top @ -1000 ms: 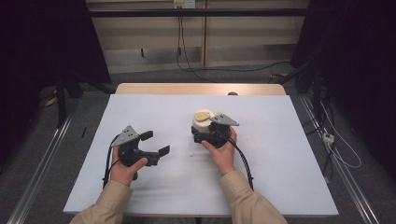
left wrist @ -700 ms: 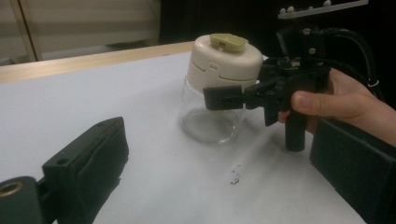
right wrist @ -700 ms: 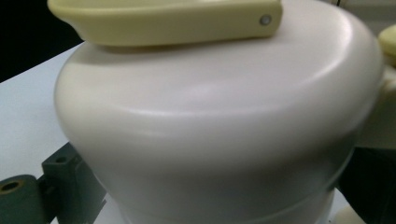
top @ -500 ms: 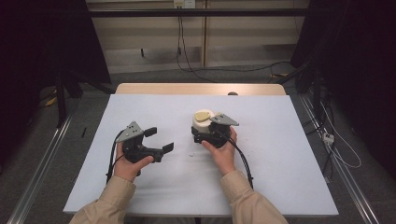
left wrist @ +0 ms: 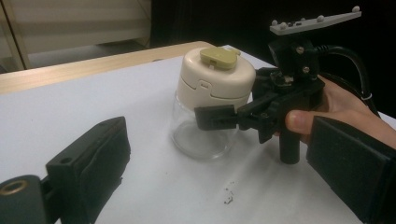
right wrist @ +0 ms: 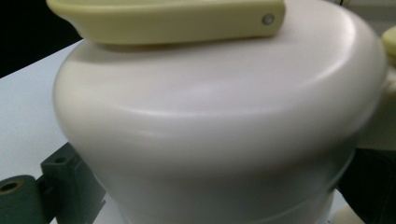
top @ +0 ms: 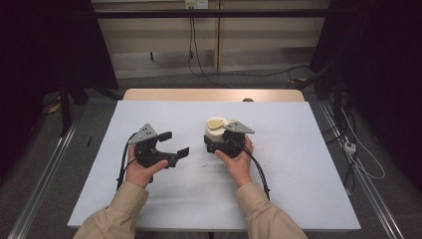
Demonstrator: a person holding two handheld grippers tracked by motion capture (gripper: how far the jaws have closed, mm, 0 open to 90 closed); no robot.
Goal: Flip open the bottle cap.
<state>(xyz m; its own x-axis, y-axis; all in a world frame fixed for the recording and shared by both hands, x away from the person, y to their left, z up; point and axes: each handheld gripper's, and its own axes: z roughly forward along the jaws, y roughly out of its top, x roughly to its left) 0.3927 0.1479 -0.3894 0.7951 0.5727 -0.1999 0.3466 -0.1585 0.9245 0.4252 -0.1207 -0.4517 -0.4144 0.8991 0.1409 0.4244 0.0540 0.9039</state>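
Clear glass jar with a cream plastic domed lid and an olive-yellow flip tab (top: 216, 130) stood upright on the white worktop (top: 298, 149), near the middle, a bit toward the far edge. Right tongs (top: 215, 145) sat around it at the seam where lid meets glass; in the left gripper view one black jaw lay against the jar (left wrist: 210, 100) just under the lid, other jaw hidden behind it. Looked like a clamp on the jar, though full contact on the far side couldn't be confirmed. Left tongs (top: 174, 144) were spread wide, holding nothing, just beside the jar on its left, jaws aimed at it.

Likely step: steady the jar with the right, bring the left in to work the lid or tab. To do it well, keep the right grip low on the lid rim so the jar doesn't tip, keep the base flat on the worktop, and approach the lid level from the side, not from above.

Long axis ran vertical, mouth and lid up. Flip tab (left wrist: 219, 57) lay flat on top; from the high view it lay toward the far-left of the lid. A few dark specks (left wrist: 229, 198) lay on the worktop in front of the jar.
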